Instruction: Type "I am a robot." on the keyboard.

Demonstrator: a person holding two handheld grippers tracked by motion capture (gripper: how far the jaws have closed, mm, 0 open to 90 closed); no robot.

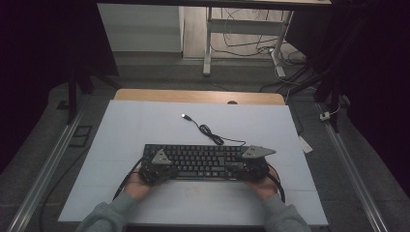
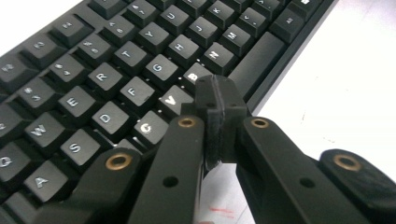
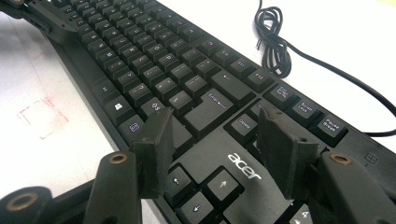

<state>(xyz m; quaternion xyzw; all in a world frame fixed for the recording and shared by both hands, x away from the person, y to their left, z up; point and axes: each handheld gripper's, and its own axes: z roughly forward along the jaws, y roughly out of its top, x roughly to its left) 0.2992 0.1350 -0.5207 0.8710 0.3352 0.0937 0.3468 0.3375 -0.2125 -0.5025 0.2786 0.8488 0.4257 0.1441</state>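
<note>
Two hand-held grippers over keyboard (image 1: 193,159): left (image 2: 219,100) pressed together above B key; right (image 3: 212,135) spread, empty.

both grippers are matte black. the left gripper (image 2: 219,109) has flat linkage bars pinned with brass-ringed rivets and small screw holes. the right gripper (image 3: 212,140) has slab-shaped pads on similar brass-riveted arms. each carries a grey three-cornered plate and a thin black trailing cable. the person's sleeves (image 1: 109,215) are grey.
</note>
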